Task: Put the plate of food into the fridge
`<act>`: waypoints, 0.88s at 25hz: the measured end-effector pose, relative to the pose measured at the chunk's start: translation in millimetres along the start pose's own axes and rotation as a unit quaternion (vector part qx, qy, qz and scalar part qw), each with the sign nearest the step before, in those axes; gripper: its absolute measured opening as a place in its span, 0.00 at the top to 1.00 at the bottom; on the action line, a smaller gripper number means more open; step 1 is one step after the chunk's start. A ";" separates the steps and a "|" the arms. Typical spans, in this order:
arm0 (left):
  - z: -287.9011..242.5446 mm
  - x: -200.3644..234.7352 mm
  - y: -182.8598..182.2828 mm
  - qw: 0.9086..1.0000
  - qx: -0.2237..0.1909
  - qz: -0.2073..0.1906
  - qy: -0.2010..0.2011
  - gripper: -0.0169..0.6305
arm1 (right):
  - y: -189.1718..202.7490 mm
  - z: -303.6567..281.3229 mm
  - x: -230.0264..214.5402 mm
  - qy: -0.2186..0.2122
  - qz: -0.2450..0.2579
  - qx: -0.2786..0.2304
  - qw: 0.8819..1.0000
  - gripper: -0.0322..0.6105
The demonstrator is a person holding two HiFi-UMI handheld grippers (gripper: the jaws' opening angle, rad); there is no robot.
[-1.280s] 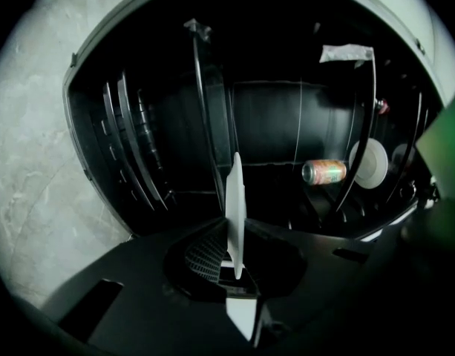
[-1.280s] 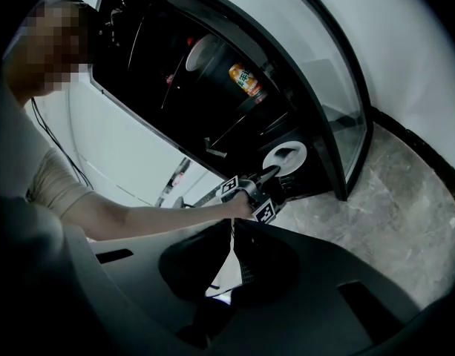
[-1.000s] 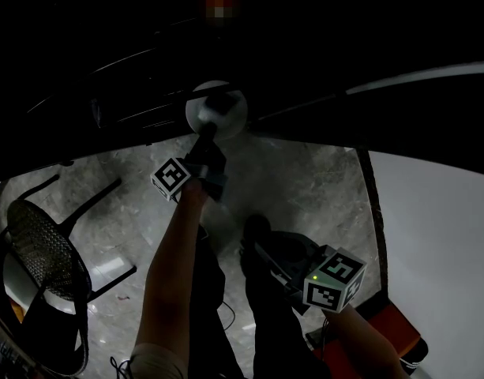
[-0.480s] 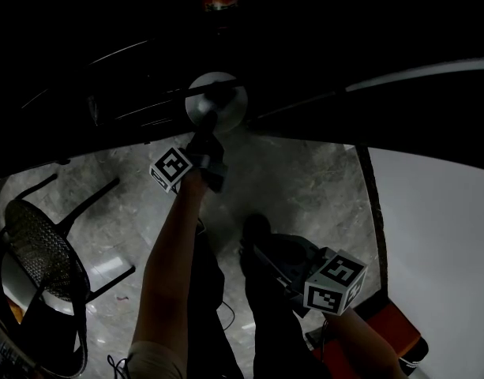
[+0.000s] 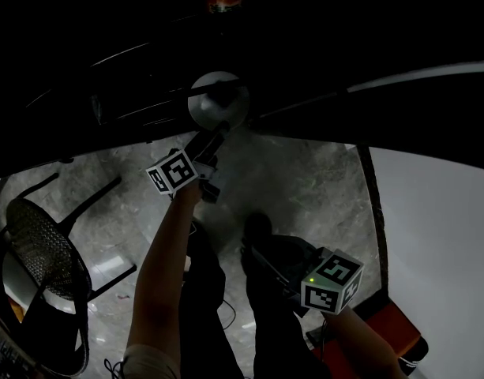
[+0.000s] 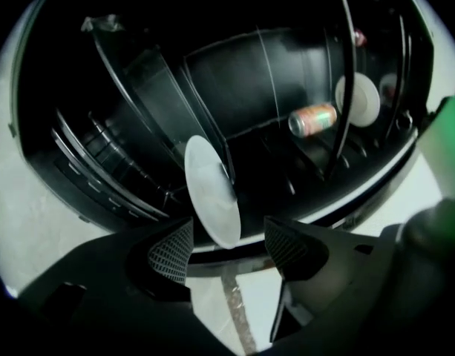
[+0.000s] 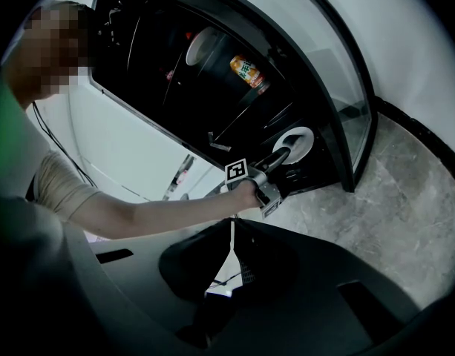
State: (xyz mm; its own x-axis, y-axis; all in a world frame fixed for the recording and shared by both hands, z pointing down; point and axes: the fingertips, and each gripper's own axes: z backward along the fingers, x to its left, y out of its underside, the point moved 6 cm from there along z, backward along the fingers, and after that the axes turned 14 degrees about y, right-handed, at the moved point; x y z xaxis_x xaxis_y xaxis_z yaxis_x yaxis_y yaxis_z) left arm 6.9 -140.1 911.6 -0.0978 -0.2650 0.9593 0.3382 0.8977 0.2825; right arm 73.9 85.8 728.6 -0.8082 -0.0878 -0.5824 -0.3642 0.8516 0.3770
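**Plate's on the shelf, left tongs just let go (I think)**

The plate (image 6: 211, 191) sits at the front edge of a low shelf inside the fridge (image 6: 234, 73), w/ a drink can (image 6: 312, 119) lying further in. Fridge interior is really dark and no food can be made out on the plate tbh.

Key bit: the plate is dead ahead of the left tongs (image 6: 228, 241), and its near rim pokes back into the gap btwn the two pads. From the left gripper view the plate shows nearly edge-on, lined up w/ that gap, so the jaws straddle the rim one per face. They have just been opening and now stand wide, w/ daylight on both sides of the rim and neither pad pressing.

The right tongs (image 7: 232, 225) are closed tight on nothing, hanging low and well apart from the fridge, so the left hand is obv the nearer one.

IMO the placing is basically done. What's left is backing the left tongs straight out along the plate's plane. Any sideways wobble could clip the rim and drag it off the shelf lip.
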 end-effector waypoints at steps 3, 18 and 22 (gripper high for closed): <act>2.8 -2.4 9.4 0.999 0.041 -0.022 -0.005 0.54 | 1.7 0.7 -2.3 0.004 -0.002 0.000 1.000 0.90; -17.7 -3.5 12.7 0.982 0.143 -0.112 -0.044 0.54 | 14.3 -0.6 -0.4 0.005 -0.016 0.011 1.000 0.90; -22.2 0.8 6.5 0.981 0.145 -0.118 -0.052 0.54 | 17.7 0.2 -3.6 0.007 -0.021 0.013 1.000 0.90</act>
State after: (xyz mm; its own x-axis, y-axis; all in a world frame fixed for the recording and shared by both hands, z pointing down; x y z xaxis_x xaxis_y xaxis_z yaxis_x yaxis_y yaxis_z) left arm 29.8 -142.3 914.1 -0.2415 -0.4537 0.8578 0.0150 0.8821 0.4708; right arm 70.5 101.3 737.3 -0.7994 -0.1302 -0.5865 -0.3853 0.8601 0.3342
